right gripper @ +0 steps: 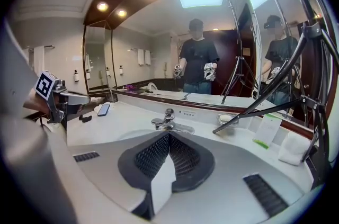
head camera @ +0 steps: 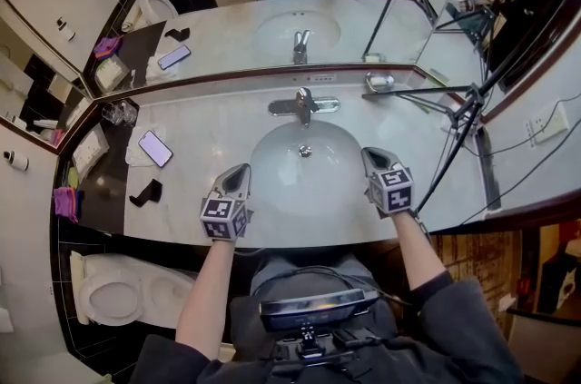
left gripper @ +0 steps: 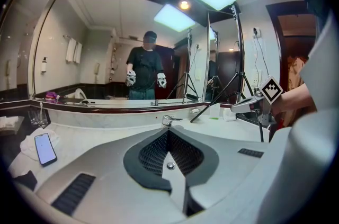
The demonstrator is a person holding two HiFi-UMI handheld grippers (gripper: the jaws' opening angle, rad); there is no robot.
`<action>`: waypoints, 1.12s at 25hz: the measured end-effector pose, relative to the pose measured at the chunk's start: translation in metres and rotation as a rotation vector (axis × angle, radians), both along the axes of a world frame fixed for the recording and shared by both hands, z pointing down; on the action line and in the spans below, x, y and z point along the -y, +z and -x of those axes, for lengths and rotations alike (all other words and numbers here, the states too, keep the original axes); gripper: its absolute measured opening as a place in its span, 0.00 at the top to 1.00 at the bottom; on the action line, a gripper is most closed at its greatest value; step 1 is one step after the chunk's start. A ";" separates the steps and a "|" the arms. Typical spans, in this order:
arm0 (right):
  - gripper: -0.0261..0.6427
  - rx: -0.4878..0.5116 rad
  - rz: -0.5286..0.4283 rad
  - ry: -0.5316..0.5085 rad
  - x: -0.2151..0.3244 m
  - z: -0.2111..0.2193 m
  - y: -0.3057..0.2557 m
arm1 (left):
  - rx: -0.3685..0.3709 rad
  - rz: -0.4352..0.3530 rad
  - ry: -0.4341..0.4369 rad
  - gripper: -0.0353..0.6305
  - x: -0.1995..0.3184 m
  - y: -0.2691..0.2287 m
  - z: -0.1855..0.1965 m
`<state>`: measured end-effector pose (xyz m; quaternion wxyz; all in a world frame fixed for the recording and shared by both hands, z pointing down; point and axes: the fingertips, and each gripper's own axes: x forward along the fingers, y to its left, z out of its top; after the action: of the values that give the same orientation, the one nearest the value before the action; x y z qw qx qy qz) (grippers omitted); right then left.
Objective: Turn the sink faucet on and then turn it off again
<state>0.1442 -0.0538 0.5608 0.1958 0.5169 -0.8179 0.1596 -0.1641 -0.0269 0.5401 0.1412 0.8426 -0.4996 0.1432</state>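
Both grippers hang over the front edge of the counter (head camera: 195, 114), one on each side of the sink (head camera: 272, 182) and well apart from the faucet (head camera: 304, 105), which stands at the middle of the sink's back rim, just before the mirror. The left gripper (head camera: 238, 173) has its jaws pressed together with nothing between them, and the right gripper (head camera: 373, 157) is clenched and empty as well; each gripper view shows the ribbed pads meeting along one line and the faucet (right gripper: 169, 121) beyond the tips. No stream shows under the spout and the sink looks dry around the drain (head camera: 305, 151), so the water seems to be off, though I cannot tell whether the on-and-off cycle is to come or already done. If it is to come, one gripper is enough: I would take the right one straight over the sink to the lever on top of the faucet, staying left of the tripod (head camera: 427, 96) leg that crosses the counter's right end. Shut jaws may serve as a blunt finger to lift the lever from below and push it back down; the chrome is probably slippery, so slow, square contact matters. The left gripper can wait by the front edge, away from the phone (head camera: 155, 148) at the counter's left end.
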 end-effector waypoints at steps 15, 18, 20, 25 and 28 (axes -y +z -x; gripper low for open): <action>0.93 -0.040 0.029 -0.010 0.001 -0.009 0.010 | -0.016 -0.021 -0.011 0.95 0.006 -0.007 -0.001; 0.93 -0.039 0.032 -0.007 0.003 -0.010 0.011 | -0.014 -0.022 -0.006 0.95 0.010 -0.007 -0.003; 0.93 -0.043 0.041 -0.006 0.003 -0.010 0.015 | -0.014 -0.016 -0.004 0.95 0.010 -0.005 -0.003; 0.93 -0.045 0.050 -0.008 0.011 -0.008 0.021 | -0.011 -0.008 -0.004 0.95 0.018 -0.003 -0.004; 0.92 -0.054 0.059 -0.019 0.019 -0.002 0.027 | -0.009 -0.006 -0.010 0.95 0.023 -0.001 -0.002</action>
<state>0.1465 -0.0725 0.5880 0.2343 0.5073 -0.8121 0.1677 -0.1619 -0.0503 0.5386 0.1415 0.8411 -0.5037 0.1370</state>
